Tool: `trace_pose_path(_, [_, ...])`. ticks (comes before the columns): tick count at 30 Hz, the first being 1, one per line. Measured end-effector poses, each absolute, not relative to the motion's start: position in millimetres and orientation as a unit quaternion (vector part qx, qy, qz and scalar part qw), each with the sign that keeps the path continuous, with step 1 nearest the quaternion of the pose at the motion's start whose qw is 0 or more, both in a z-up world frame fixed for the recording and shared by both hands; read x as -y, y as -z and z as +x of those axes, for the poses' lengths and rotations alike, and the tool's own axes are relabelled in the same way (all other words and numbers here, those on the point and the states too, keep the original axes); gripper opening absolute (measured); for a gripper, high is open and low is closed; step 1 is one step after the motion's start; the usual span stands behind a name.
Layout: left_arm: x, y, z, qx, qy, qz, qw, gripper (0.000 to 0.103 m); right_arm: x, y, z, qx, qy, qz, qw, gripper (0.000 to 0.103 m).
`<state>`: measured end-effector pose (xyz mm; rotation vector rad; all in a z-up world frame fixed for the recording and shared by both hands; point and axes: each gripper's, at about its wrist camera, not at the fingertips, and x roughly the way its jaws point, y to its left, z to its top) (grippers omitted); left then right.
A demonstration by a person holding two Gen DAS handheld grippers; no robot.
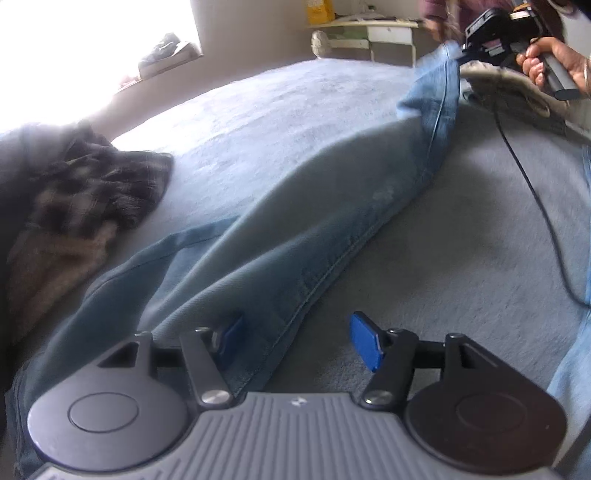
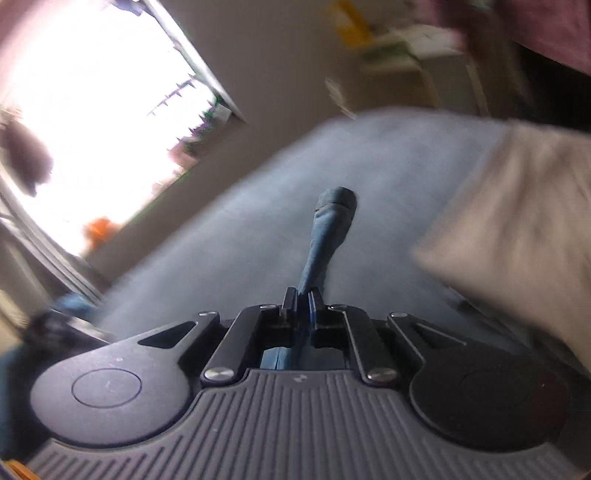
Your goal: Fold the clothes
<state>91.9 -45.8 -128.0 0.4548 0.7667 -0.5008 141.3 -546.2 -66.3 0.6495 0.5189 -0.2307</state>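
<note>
A pair of light blue jeans [image 1: 280, 229] lies stretched across the grey-blue bed [image 1: 258, 110]. My left gripper [image 1: 299, 341] is open, low over the near end of the jeans; its left pad [image 1: 231, 338] is tucked against the denim, its right pad [image 1: 365, 345] is over bare bedding. My right gripper [image 1: 466, 55] is at the far right in the left wrist view, shut on the far end of the jeans and lifting it. In the right wrist view the right gripper [image 2: 303, 301] pinches a bunched strip of the jeans [image 2: 325, 236] that sticks out past the fingers.
A dark plaid garment [image 1: 92, 184] is heaped on the bed at the left. A pale cloth [image 1: 517, 85] lies at the far right of the bed; it also shows in the right wrist view [image 2: 517, 206]. A black cable [image 1: 532, 192] trails over the bed. A white desk [image 1: 369, 29] and bright window [image 2: 92, 110] are behind.
</note>
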Motion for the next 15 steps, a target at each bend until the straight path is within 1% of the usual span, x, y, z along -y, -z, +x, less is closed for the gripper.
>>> trace_pose_path(2, [49.1,132.7,92.6,-0.363,0.240,0.231,0.870,0.062,549.6,87.2,138.9,-0.277,0.132,0.318,0.897,0.004])
trace_pose_path(4, [50.6,134.0,92.9,-0.357,0.240,0.233,0.872,0.053,550.8,95.2,137.6,-0.285,0.140,0.320,0.893,0.004])
trace_pose_path(5, [51.3,134.5,94.5,-0.356,0.235,0.231,0.874,0.043,551.2,92.3,139.1,-0.286,0.139,0.317,0.894,0.003])
trace_pose_path(6, [51.9,135.1,96.8,-0.354,0.227,0.230,0.878,0.028,550.9,88.4,141.3,-0.284,0.137,0.314,0.895,0.003])
trace_pose_path(8, [52.8,137.4,102.2,-0.354,0.211,0.230,0.882,0.015,549.3,78.9,148.0,-0.278,0.132,0.309,0.900,0.003])
trace_pose_path(9, [52.4,137.9,104.3,-0.355,0.206,0.225,0.884,0.010,549.6,75.1,151.0,-0.278,0.132,0.305,0.901,0.003])
trace_pose_path(12, [49.1,137.4,108.3,-0.356,0.202,0.201,0.890,0.005,554.4,68.1,147.6,-0.279,0.132,0.291,0.906,0.002])
trace_pose_path(15, [42.2,132.1,108.2,-0.360,0.208,0.172,0.893,0.003,557.2,62.2,141.9,-0.278,0.130,0.284,0.908,0.002])
